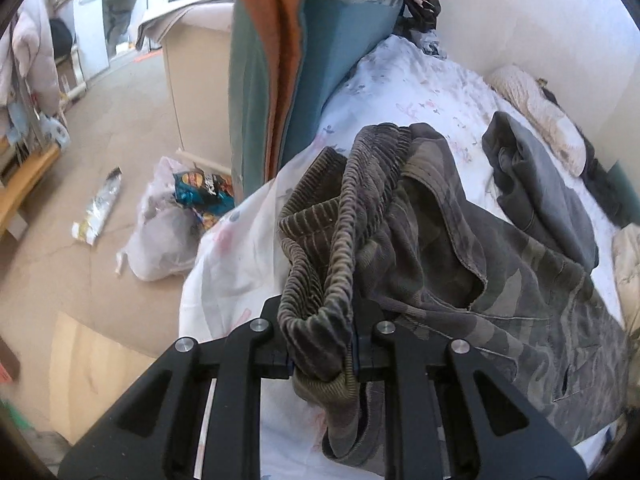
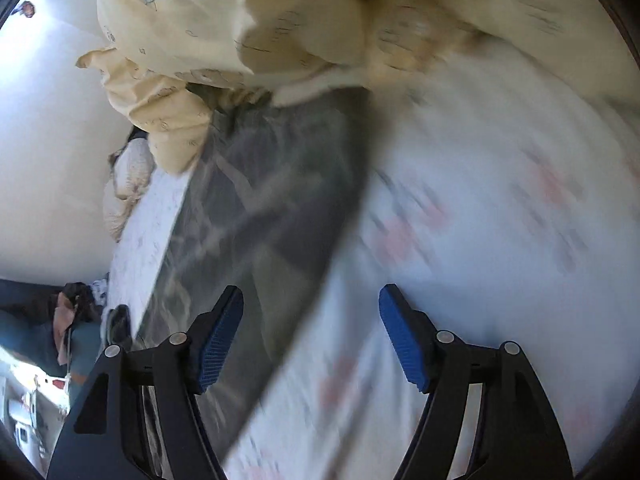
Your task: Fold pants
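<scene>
Pants point(image 1: 460, 248), camouflage, lie spread on the bed point(image 1: 420, 92) near its edge; the ribbed waistband point(image 1: 340, 240) is bunched and lifted. Left gripper point(image 1: 323, 354) pinches that waistband, jaws pressed onto the cloth. Right gripper point(image 2: 311, 332) stands spread above the bed, nothing between its pads point(image 2: 218, 342); view blurred. A grey garment point(image 1: 540, 192) lies just beside the pants, toward the wall.

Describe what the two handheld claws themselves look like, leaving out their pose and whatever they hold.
Both are matte black, built of angular linkage arms with triangular cut-outs and round silver pivot pins. The right claw carries bright blue textured pads on its fingers. On the left claw only thin blue pad edges show. No cables, sleeves or markings appear.
</scene>
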Tool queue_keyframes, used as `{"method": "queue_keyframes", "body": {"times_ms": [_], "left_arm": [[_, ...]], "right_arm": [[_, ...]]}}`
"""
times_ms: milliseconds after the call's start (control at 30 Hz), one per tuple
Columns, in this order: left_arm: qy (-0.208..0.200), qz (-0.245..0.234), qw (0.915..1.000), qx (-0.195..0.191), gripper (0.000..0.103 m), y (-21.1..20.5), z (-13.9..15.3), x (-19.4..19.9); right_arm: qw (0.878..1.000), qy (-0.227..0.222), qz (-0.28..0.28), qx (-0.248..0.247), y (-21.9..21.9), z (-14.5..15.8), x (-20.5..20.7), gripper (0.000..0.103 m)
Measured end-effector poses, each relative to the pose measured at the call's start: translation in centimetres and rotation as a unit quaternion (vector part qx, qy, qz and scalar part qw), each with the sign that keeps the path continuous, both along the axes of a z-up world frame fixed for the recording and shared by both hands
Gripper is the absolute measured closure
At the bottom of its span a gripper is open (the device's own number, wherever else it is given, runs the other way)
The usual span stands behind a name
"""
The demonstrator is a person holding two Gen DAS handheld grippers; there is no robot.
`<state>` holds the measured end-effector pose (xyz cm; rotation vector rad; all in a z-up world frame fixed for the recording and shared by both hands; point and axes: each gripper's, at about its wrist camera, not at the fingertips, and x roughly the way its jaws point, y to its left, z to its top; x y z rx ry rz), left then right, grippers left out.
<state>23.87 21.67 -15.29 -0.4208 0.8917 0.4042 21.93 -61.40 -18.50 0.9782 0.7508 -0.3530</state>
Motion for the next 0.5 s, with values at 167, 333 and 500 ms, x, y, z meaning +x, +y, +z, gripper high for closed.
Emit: {"method": "queue_keyframes", "body": {"times_ms": [167, 333, 500], "left_arm": [[0.016, -0.003, 0.9997, 0.02, 0.088, -0.8, 0.8, 0.4], [-0.003, 0.007, 1.0, -0.006, 0.089, -0.4, 2.0, -0.7], [-0.028, -0.015, 0.9995, 0.002, 0.089, -0.9, 5.9, -0.5]], "right_arm": [[0.999, -0.044, 0.017, -0.02, -2.4, -0.9, 4.0, 0.043], [0.999, -0.034, -0.011, -0.035, -3.8, -1.0, 4.6, 0.097], [0.988, 0.025, 0.04, -0.146, -1.2, 4.5, 6.4, 0.099]]}}
